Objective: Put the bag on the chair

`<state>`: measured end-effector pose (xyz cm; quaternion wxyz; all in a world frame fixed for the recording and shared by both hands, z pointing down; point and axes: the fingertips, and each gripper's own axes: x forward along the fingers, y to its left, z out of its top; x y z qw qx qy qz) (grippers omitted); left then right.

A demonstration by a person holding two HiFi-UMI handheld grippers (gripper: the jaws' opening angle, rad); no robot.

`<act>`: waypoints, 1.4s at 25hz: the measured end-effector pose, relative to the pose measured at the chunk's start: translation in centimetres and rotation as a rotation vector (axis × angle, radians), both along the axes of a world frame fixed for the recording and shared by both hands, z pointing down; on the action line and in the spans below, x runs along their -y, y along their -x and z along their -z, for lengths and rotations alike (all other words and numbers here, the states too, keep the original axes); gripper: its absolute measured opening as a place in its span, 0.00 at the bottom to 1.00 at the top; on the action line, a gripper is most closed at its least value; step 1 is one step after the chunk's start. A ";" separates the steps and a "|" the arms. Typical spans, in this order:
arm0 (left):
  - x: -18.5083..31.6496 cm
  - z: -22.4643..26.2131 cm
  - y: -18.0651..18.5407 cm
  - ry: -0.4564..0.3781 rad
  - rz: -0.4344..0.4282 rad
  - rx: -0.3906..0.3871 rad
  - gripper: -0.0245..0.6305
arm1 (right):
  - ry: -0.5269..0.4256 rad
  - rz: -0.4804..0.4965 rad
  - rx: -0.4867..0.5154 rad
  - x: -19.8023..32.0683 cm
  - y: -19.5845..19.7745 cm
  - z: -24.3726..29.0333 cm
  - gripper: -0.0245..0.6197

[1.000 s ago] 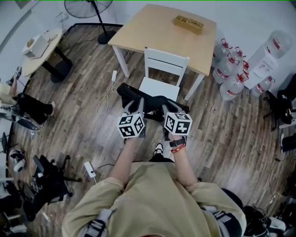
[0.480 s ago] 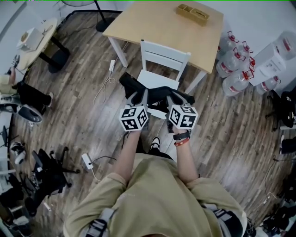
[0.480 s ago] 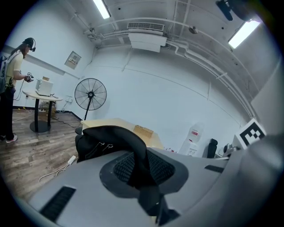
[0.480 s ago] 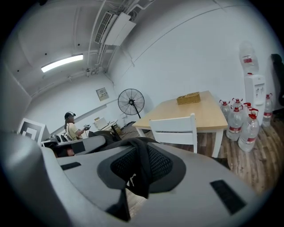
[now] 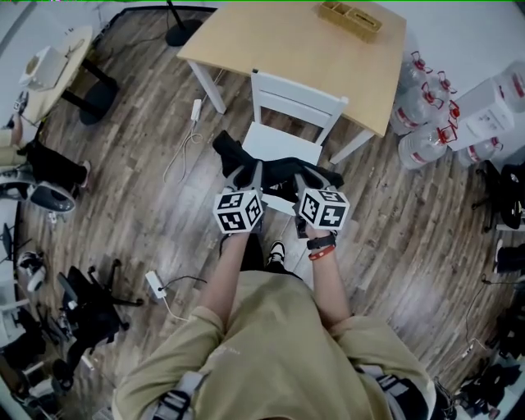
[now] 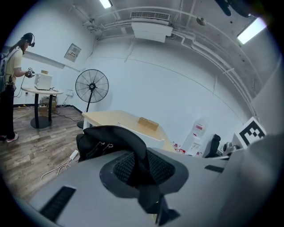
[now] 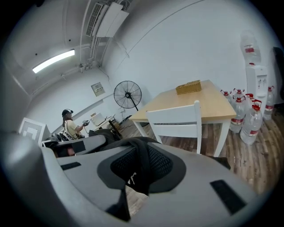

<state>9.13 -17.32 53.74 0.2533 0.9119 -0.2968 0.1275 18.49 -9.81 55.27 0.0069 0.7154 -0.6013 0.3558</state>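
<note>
A black bag [image 5: 275, 171] hangs between my two grippers, just over the front edge of the white chair's seat [image 5: 283, 141]. My left gripper [image 5: 251, 179] is shut on a black strap of the bag [image 6: 141, 170], and the bag's body [image 6: 105, 138] bulges beyond its jaws. My right gripper [image 5: 302, 182] is shut on another black strap [image 7: 142, 166]. The white chair [image 7: 176, 125] stands straight ahead, its back against the wooden table [image 5: 287, 45]. Whether the bag rests on the seat cannot be told.
A wooden tray [image 5: 351, 18] lies on the table. Several water bottles [image 5: 422, 123] stand to the right. A floor fan [image 6: 92, 86] and a person at a round table [image 6: 11, 80] are to the left. A power strip with cable [image 5: 156, 285] lies on the floor.
Both grippers and the bag have come closer to the chair; the bag now overlaps the seat's front edge. The grips have not changed.
</note>
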 end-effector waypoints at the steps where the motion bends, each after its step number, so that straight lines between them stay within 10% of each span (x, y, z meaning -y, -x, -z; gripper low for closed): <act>1: 0.6 -0.6 -0.2 0.009 -0.004 0.009 0.14 | 0.010 0.001 0.001 0.5 -0.2 -0.5 0.16; 35: 11.9 -24.4 -5.1 0.356 -0.094 0.271 0.15 | 0.323 0.119 0.100 9.9 -3.8 -22.8 0.17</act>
